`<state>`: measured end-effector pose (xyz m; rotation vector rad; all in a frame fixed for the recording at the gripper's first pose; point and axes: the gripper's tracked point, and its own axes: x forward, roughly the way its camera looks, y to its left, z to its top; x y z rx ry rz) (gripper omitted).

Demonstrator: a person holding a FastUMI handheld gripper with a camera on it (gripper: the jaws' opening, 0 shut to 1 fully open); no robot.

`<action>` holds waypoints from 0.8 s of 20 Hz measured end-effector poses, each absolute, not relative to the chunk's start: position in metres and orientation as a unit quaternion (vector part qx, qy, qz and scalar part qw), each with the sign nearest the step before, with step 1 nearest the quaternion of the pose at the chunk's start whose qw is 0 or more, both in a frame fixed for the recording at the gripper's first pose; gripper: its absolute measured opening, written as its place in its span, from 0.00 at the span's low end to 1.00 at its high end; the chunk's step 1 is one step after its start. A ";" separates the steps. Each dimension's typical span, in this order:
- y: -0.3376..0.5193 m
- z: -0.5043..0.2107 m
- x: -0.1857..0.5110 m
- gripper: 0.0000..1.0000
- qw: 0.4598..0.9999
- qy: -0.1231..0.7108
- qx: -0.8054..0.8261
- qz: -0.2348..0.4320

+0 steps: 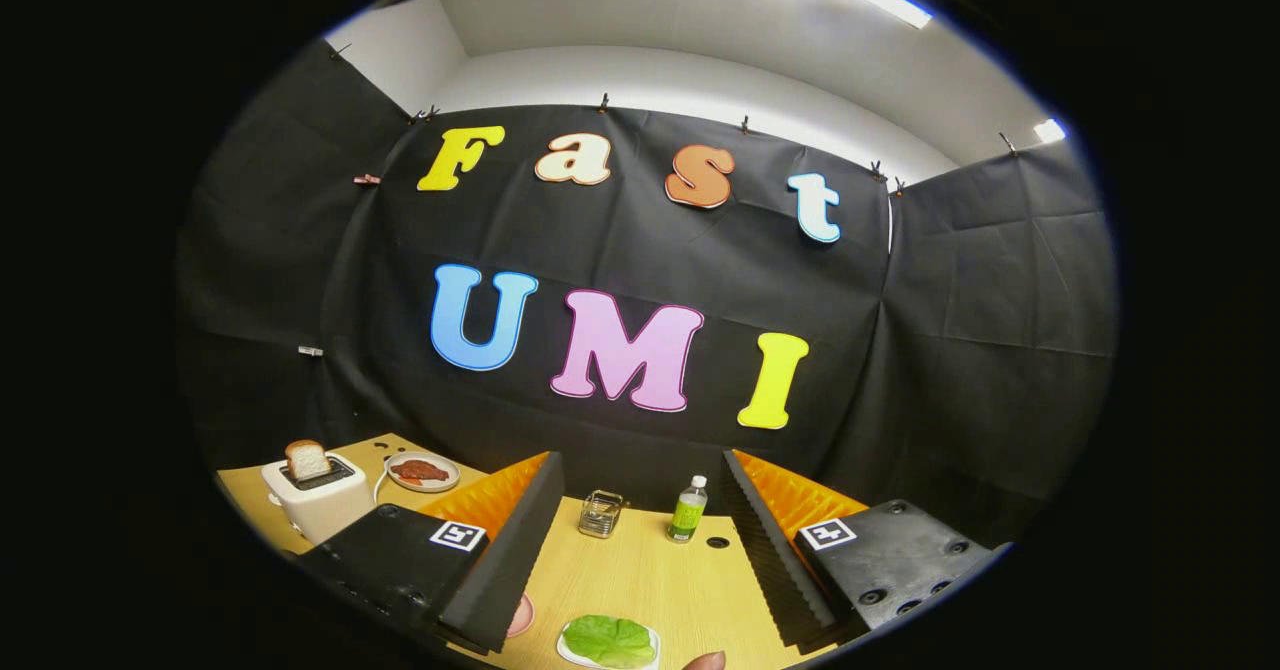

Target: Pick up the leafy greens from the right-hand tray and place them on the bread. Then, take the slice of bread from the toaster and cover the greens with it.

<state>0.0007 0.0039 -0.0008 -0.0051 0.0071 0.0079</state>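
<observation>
Between the two black, orange-backed fingers of the hand-held gripper point(640, 560), which stood wide apart and held nothing, lay the pale wooden table point(640, 580). Near the fingertips, a flat green lettuce leaf point(608, 640) rested on a small white tray point(652, 640). Beyond the left finger, a slice of white bread point(307, 460) stood upright in the white toaster point(318, 505), beside a round plate of red meat point(422, 471). Farther ahead stood a small glass holder point(600, 513) and a green-labelled bottle point(688, 510).

Wooden table point(640, 575) carries toaster point(315, 500), plates point(423, 471), bottle point(687, 510), greens tray point(608, 642)
</observation>
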 end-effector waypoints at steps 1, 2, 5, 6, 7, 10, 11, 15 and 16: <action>0.003 -0.001 0.001 0.98 1.000 0.004 -0.003 0.003; 0.003 -0.001 0.002 0.98 1.000 0.005 -0.005 0.003; 0.004 -0.004 0.003 0.98 1.000 0.009 -0.002 0.008; 0.006 -0.007 0.004 0.98 1.000 0.013 0.000 0.012; 0.008 -0.013 0.006 0.98 1.000 0.023 0.001 0.021; 0.019 -0.058 0.007 0.97 0.994 0.089 0.010 0.061; 0.020 -0.077 0.007 0.98 0.991 0.116 0.014 0.070; 0.027 -0.173 0.006 0.98 0.965 0.239 0.021 0.109; 0.030 -0.205 0.001 0.98 0.953 0.275 0.017 0.124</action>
